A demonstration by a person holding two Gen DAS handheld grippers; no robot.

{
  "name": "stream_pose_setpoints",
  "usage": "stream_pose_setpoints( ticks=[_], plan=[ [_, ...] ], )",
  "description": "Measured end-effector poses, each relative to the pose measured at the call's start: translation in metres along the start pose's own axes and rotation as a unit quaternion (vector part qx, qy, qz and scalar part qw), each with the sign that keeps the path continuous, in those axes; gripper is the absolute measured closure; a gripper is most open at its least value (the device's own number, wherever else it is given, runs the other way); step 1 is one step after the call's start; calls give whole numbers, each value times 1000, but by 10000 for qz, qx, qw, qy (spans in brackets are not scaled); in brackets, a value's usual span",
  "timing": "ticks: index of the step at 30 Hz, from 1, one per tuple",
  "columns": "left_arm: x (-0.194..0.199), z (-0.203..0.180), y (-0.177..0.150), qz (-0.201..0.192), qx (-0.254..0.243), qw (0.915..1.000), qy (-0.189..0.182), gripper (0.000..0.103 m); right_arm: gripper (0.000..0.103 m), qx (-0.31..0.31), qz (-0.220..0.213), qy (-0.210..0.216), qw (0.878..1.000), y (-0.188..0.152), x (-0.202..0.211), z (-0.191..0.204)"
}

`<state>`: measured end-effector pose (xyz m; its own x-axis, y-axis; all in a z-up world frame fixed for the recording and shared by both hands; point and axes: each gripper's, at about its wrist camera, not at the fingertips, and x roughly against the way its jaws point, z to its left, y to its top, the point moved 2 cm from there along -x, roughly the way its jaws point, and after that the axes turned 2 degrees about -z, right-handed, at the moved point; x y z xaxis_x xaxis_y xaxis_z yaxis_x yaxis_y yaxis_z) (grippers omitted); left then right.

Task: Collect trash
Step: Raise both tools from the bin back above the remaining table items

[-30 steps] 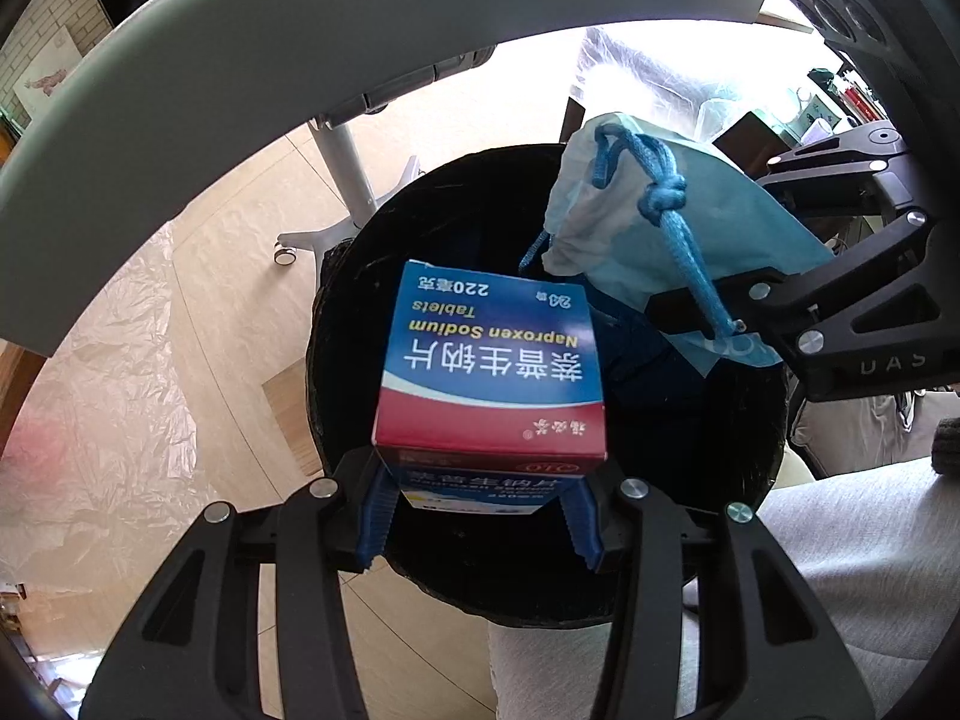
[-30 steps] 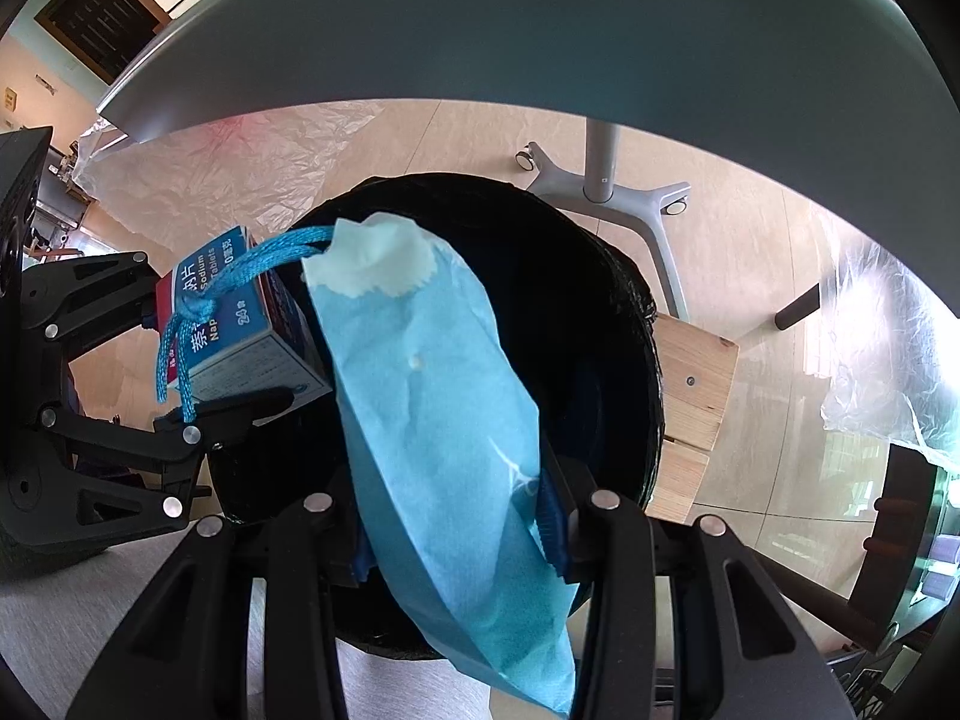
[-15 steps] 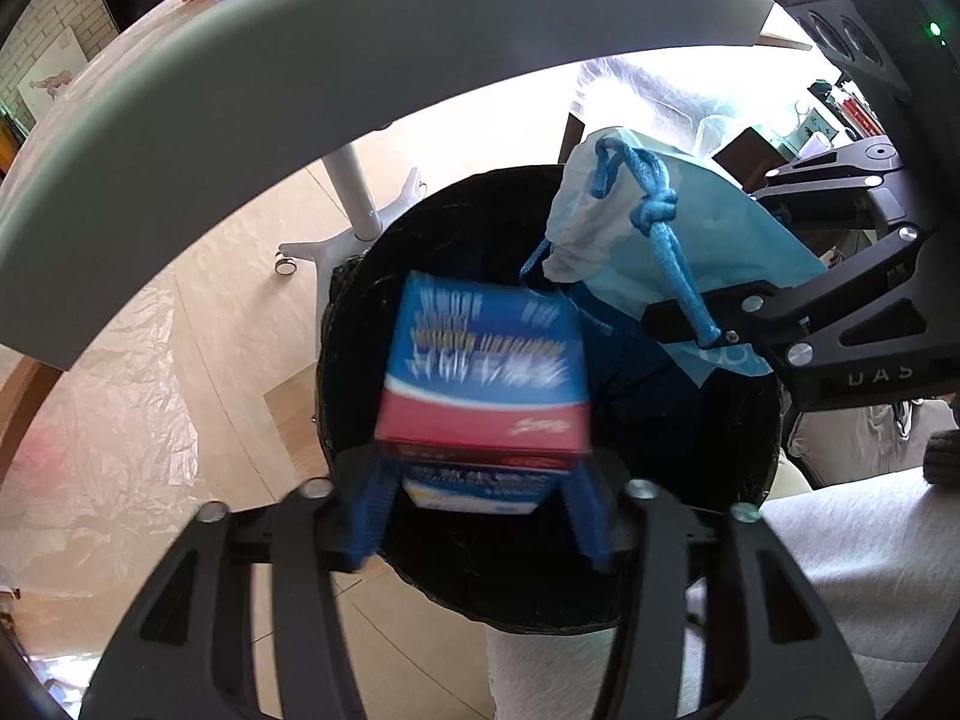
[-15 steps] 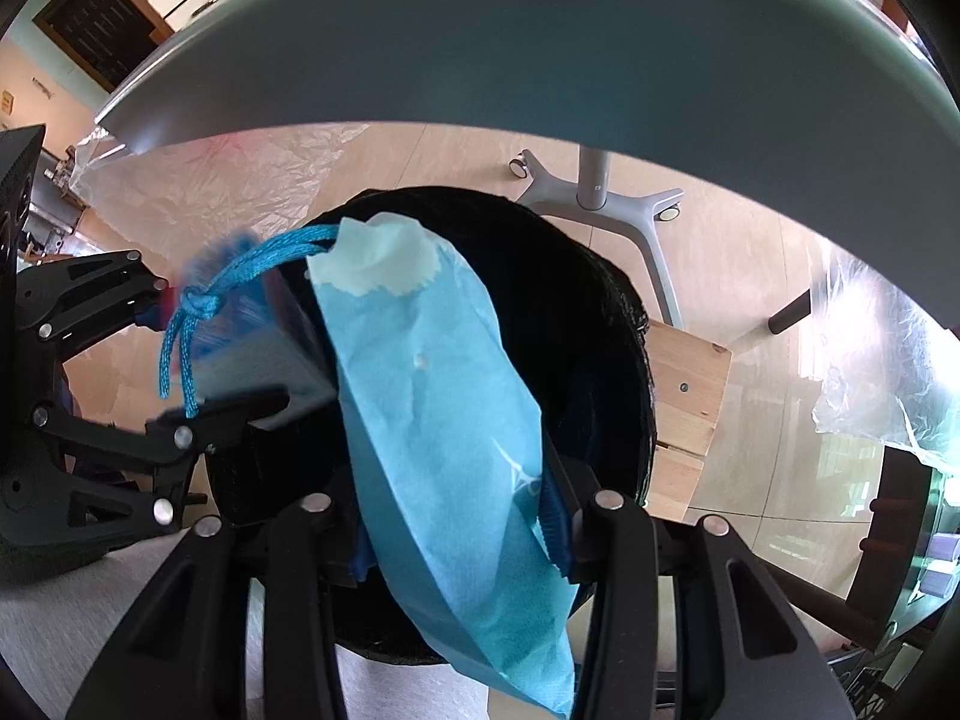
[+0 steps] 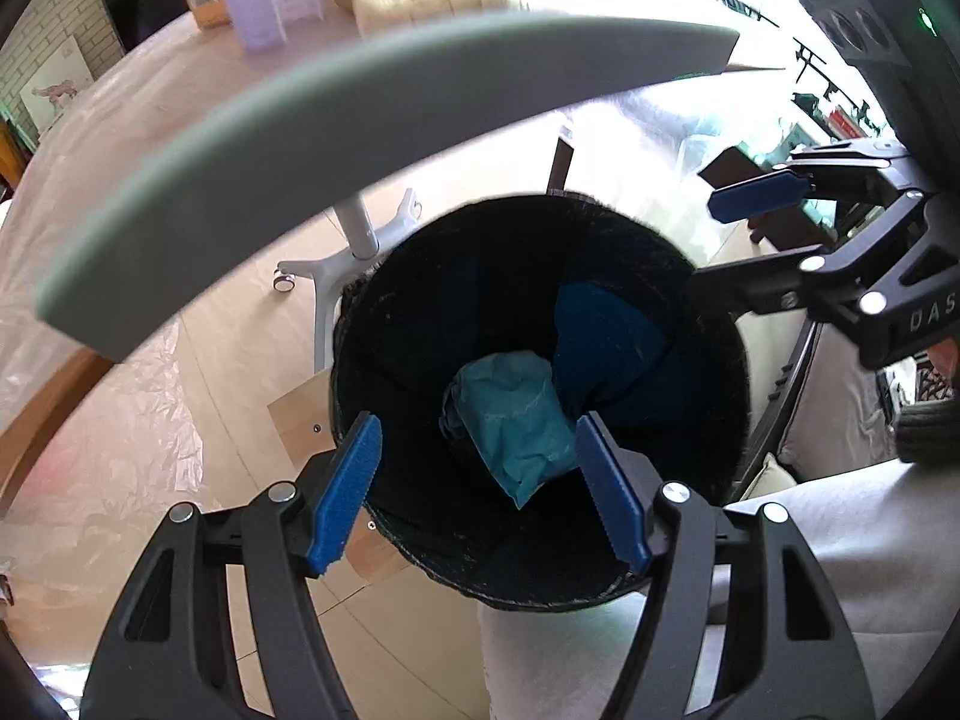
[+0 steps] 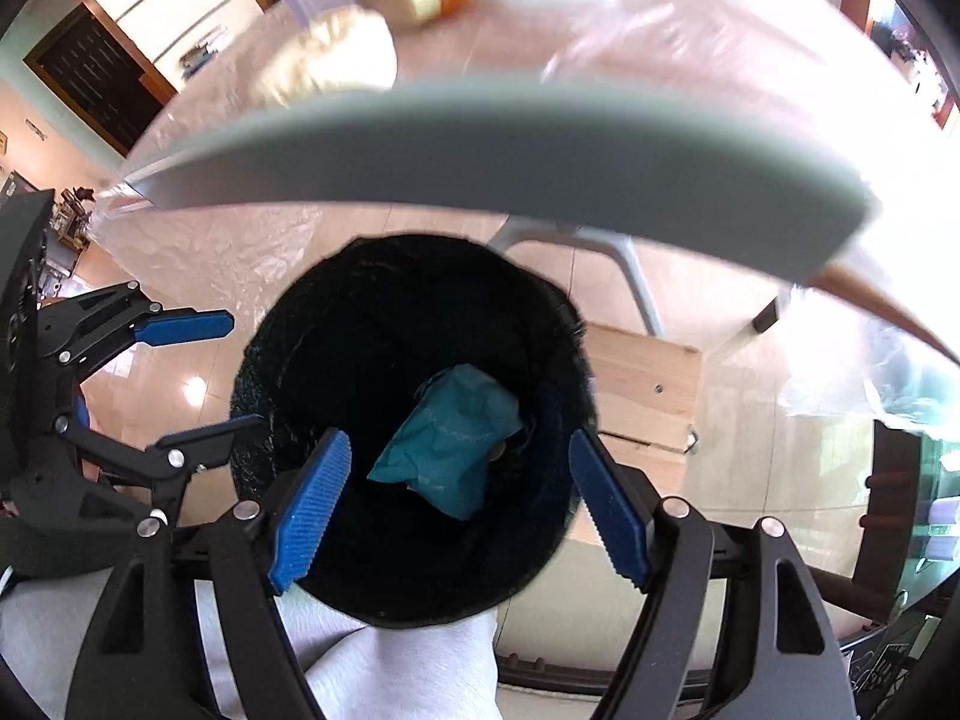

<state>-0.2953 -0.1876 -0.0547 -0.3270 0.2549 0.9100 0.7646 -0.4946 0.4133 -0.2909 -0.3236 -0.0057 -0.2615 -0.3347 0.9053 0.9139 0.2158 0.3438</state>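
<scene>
A black round trash bin [image 5: 714,372] stands on the floor under the table edge; it also shows in the right wrist view [image 6: 264,360]. A light blue bag [image 5: 522,420] lies at its bottom, also in the right wrist view [image 6: 447,444]. The medicine box is not visible. My left gripper [image 5: 480,492] is open and empty above the bin's near rim. My right gripper [image 6: 459,504] is open and empty above the bin. Each gripper shows in the other's view: the right gripper [image 5: 744,240] at the right, the left gripper [image 6: 204,378] at the left.
The grey table edge [image 5: 360,138] arches over the bin, with bread and containers on top. The white wheeled table leg [image 5: 360,228] stands behind the bin. A wooden board [image 6: 642,384] lies on the floor by the bin. The person's grey-clad legs [image 5: 840,570] are close below.
Both grippers opened. The medicine box and the blue bag dropped into the bin. Both grippers rose, so the tabletop now shows.
</scene>
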Motion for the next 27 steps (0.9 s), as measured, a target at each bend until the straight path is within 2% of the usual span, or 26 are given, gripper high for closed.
stream_pose_setpoints(
  ticks=[3,4,5,6,10,15,17,19,20,22,25,27],
  plan=[
    [27,0,7,-307,63,9995,6,35,28,143,-306,-100,9994,2,27,-1],
    [34,-1,10,-410,71,9991,8,30,28,206,-479,-142,9985,4,40,0],
    [45,-1,14,-570,91,9983,18,19,28,263,-634,-187,9975,7,52,2],
    [54,-2,18,-720,110,9973,53,15,25,319,-787,-245,9961,10,63,2],
    [94,8,38,-1309,205,9911,160,13,15,571,-1610,-526,9839,32,110,9],
    [133,25,65,-1986,363,9781,498,9,6,531,-2757,-516,9584,62,163,11],
    [145,33,76,-2261,469,9712,579,3,4,504,-3251,-415,9434,76,183,14],
    [154,40,84,-2532,527,9632,726,2,4,442,-3695,-433,9272,85,197,14],
    [157,44,91,-2653,563,9588,845,2,4,390,-3777,-445,9240,90,199,13],
    [154,49,102,-2667,587,9569,990,2,4,226,-3485,-456,9359,107,192,10],
    [145,59,117,-2517,505,9585,1239,2,4,142,-3171,-384,9475,128,177,5],
    [140,65,125,-2438,460,9608,1236,2,4,153,-3052,-387,9514,135,166,3]
  ],
)
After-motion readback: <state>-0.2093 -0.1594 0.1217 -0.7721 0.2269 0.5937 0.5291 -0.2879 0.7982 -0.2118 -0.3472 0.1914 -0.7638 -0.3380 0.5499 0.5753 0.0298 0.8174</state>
